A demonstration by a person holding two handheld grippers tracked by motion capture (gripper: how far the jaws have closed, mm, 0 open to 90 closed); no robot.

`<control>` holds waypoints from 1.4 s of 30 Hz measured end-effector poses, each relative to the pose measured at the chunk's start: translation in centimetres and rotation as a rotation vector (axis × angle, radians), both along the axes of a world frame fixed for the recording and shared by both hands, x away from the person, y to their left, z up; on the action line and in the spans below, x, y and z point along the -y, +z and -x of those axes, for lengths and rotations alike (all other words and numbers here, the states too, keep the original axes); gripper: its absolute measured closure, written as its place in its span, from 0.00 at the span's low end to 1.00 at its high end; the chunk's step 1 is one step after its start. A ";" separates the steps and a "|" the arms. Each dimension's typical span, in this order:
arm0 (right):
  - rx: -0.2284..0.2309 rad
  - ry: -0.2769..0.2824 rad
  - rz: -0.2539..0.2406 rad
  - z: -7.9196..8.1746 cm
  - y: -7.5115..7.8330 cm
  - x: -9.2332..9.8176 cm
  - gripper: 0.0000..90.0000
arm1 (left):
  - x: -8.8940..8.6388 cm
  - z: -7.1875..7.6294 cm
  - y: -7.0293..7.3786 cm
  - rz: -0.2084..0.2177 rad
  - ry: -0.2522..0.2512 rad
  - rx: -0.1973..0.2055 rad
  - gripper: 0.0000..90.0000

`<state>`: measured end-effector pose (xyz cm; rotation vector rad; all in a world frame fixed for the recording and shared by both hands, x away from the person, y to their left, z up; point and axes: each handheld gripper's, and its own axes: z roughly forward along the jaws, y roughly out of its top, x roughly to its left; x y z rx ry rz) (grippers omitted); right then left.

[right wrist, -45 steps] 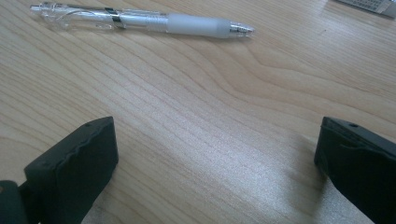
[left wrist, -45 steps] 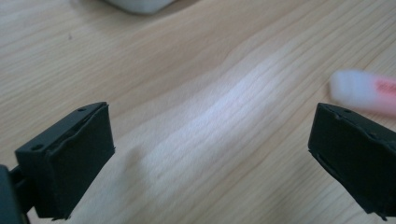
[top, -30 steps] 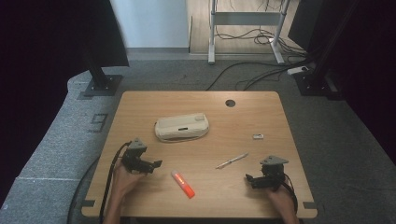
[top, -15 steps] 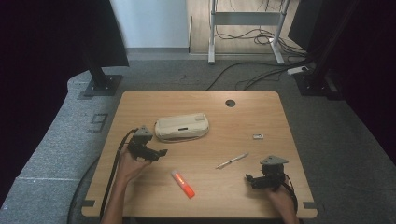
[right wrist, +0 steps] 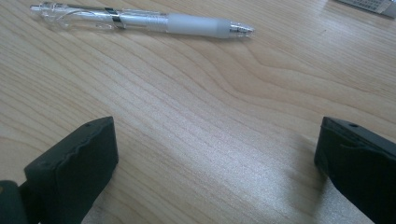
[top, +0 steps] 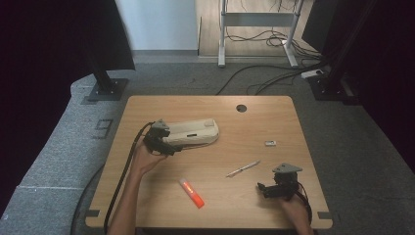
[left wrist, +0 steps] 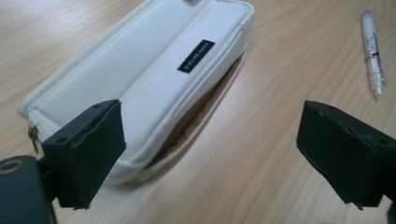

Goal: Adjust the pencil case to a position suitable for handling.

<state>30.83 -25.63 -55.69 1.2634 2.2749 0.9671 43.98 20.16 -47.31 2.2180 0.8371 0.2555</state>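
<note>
Centrally on wooden table (top: 293,122) lay white pencil case (top: 193,131), zipper side gaping. Left gripper (top: 164,144) at its left end, jaws wide apart and just been closing slightly, gripping nothing. Right gripper (top: 266,188) near front right, jaws spread, empty, clear pen (top: 243,168) just beyond.

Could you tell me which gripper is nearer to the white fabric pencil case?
Left. The left gripper is at the end of the white fabric pencil case, jaws open; the right gripper sits apart near the table's front edge.
</note>
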 end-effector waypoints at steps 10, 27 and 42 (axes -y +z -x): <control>0.000 0.000 0.000 0.0 0.0 0.0 0.00 | 0.3 -2.2 -1.0 0.030 0.009 -0.017 0.14; 0.000 0.000 0.000 0.0 0.0 0.0 0.00 | 1.2 -4.6 -3.0 -0.054 -0.021 -0.056 0.16; 0.000 0.000 0.000 0.0 0.0 0.0 0.00 | 0.3 -3.4 -4.5 -0.025 -0.039 -0.116 0.26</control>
